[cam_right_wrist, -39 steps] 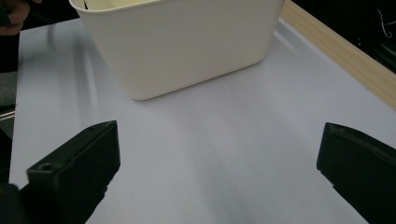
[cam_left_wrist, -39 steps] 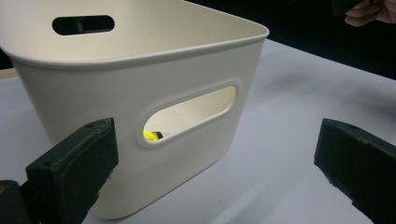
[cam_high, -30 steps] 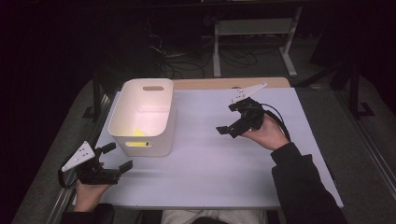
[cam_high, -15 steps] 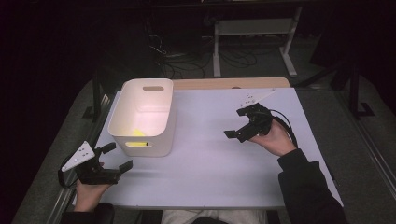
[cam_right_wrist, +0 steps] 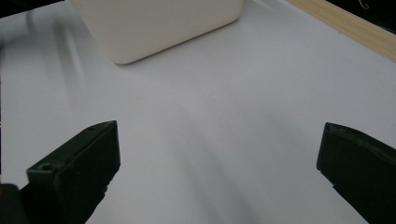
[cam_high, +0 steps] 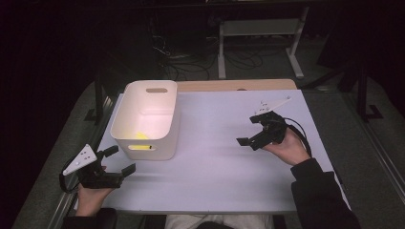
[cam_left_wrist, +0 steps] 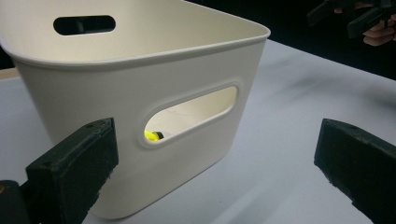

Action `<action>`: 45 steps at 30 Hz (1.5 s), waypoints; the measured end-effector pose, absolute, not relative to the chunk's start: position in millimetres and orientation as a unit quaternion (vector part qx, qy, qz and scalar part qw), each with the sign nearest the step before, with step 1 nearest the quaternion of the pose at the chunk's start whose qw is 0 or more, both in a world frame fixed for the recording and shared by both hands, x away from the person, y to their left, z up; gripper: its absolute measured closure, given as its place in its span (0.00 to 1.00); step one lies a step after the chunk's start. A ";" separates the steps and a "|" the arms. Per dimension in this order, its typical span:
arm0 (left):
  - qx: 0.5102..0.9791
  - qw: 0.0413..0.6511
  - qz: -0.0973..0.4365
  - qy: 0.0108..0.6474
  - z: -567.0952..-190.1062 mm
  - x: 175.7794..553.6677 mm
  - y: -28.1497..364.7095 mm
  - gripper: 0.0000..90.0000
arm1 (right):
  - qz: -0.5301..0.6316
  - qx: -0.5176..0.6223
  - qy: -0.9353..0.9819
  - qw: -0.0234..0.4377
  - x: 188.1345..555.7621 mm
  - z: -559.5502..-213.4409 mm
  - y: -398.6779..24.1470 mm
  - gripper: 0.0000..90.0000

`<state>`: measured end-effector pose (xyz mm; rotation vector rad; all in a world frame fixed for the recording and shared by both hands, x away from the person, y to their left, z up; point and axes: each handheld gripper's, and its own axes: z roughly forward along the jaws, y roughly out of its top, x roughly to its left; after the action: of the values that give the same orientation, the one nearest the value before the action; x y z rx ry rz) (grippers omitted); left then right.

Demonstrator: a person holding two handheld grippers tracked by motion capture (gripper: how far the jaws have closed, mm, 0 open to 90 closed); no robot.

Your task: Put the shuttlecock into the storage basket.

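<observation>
Your left gripper sits at the lower left of the high view, jaws spread wide and holding nothing, aimed at the near wall of the white bin. The left gripper view puts that wall just ahead, with its handle slot at frame centre.

Your right gripper hovers right of centre over the bare white table, well apart from the bin. Its jaws are wide too, nothing between them.

A yellow object lies on the bin floor toward the near end; through the slot you catch a yellow tip with a dark end. Too little of it shows to identify.

Judgement: the item already in the bin reads as a drop-off done. No loose items show on the table, so little looks left beyond parking both tools.
</observation>
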<state>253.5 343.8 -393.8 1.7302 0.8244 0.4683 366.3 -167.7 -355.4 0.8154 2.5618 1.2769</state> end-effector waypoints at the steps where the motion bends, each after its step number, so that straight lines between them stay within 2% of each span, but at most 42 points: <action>1: 0.732 0.551 0.198 0.349 -393.8 253.5 343.8 0.00 | 0.428 0.276 0.857 0.082 365.5 -355.8 -168.7 0.00; 45: 0.731 0.552 0.197 0.349 -393.8 253.6 343.3 0.00 | 0.445 0.349 0.819 0.096 328.9 -385.4 -243.3 0.00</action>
<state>253.6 343.3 -393.8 1.7283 0.8248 0.4660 328.9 -243.3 -385.4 1.0336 2.4279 1.3176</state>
